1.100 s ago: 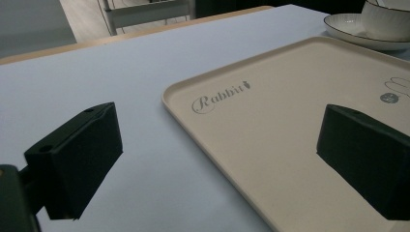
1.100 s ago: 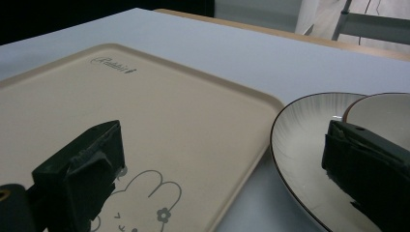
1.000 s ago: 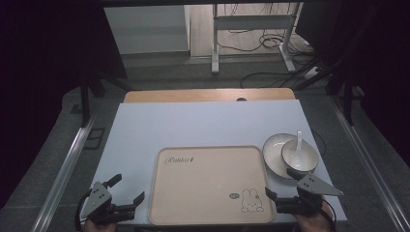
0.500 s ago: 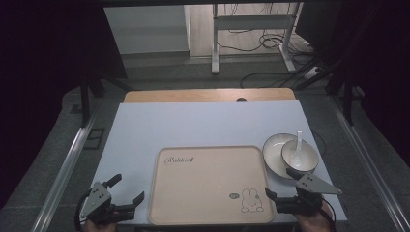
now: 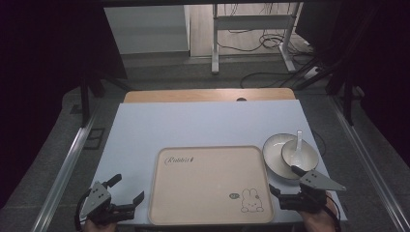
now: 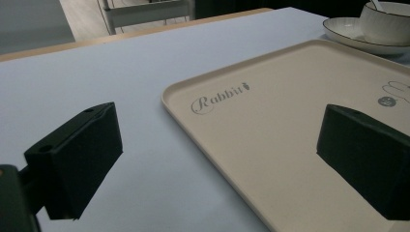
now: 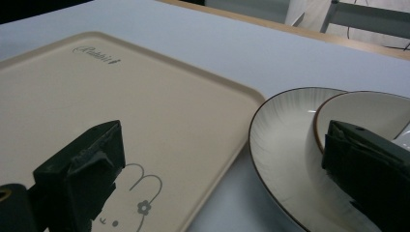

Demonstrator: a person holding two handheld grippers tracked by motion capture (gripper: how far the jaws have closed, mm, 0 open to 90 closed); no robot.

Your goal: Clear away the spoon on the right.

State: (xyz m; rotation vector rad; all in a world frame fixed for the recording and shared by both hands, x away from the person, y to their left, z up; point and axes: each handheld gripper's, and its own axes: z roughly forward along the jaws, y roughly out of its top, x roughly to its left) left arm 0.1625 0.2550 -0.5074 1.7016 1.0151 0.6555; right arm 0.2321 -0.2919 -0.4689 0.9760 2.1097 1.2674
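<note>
A beige tray [image 5: 203,183] with a rabbit drawing and "Rabbit" lettering lies at the table's front centre. To its right a white plate [image 5: 271,153] carries a white bowl [image 5: 303,155] with a spoon [image 5: 299,139] in it. My left gripper [image 5: 128,187] stands open at the tray's front left corner, nothing between its fingers; in the left gripper view its jaws [image 6: 220,159] straddle the tray's rim [image 6: 167,96]. My right gripper [image 5: 284,180] is open at the tray's front right, its jaws [image 7: 227,169] spanning the tray [image 7: 121,106], the plate [image 7: 280,130] and the bowl [image 7: 367,111].
The pale blue table top [image 5: 203,125] stretches behind the tray, with a wooden strip [image 5: 208,95] along its far edge. Beyond it are a metal frame [image 5: 251,29] and cables on the floor. The plate [image 6: 353,34] and bowl [image 6: 387,21] appear far right in the left gripper view.
</note>
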